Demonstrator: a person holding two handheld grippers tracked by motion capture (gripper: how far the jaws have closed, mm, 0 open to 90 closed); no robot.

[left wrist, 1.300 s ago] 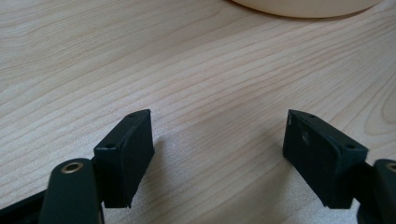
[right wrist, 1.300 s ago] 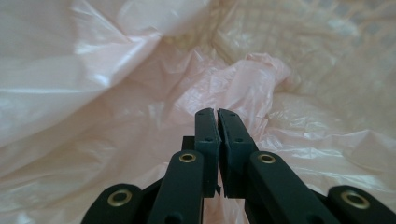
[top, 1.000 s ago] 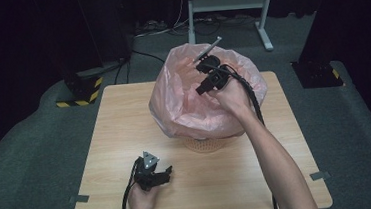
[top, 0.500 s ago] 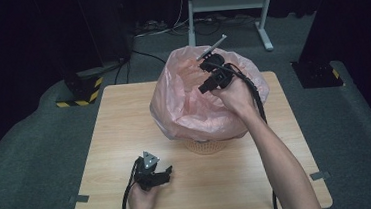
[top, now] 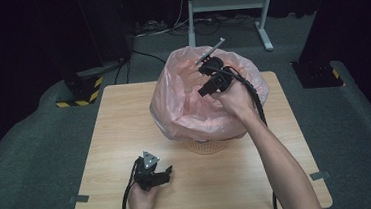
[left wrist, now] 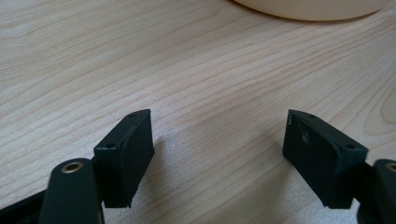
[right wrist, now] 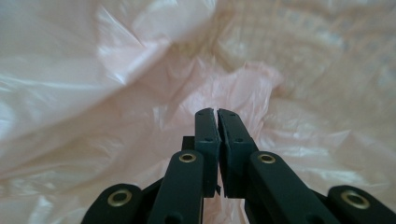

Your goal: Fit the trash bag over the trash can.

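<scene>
While the left gripper (top: 155, 173) rests low on the near part of the wooden table (top: 124, 119), the right gripper (top: 215, 79) is held up over the pink plastic bag (top: 189, 109) at the far middle of the tabletop. The bag lines a pale woven basket (top: 207, 146), whose base peeks out beneath the plastic on the near side. The plastic billows out wide around the basket, and its mouth faces up.

In the right gripper view, the right gripper (right wrist: 217, 116) has its 2 black jaws pressed together with only a hairline gap between them. No plastic is visibly caught in that gap, so the jaws are closed on nothing that can be made out. They point down into the crumpled pink bag (right wrist: 116, 93), and the basket's weave (right wrist: 299, 60) shows faintly through the film on the far side.

In the left gripper view, the left gripper (left wrist: 219, 140) has its 2 jaws standing well apart over bare wood grain (left wrist: 187, 70), with nothing between them. The curved pale rim of the basket (left wrist: 308, 9) sits at the top edge, well apart from the jaws.

In the high view, a cable (top: 260, 108) trails from the right gripper along the person's right forearm (top: 278, 162).
</scene>
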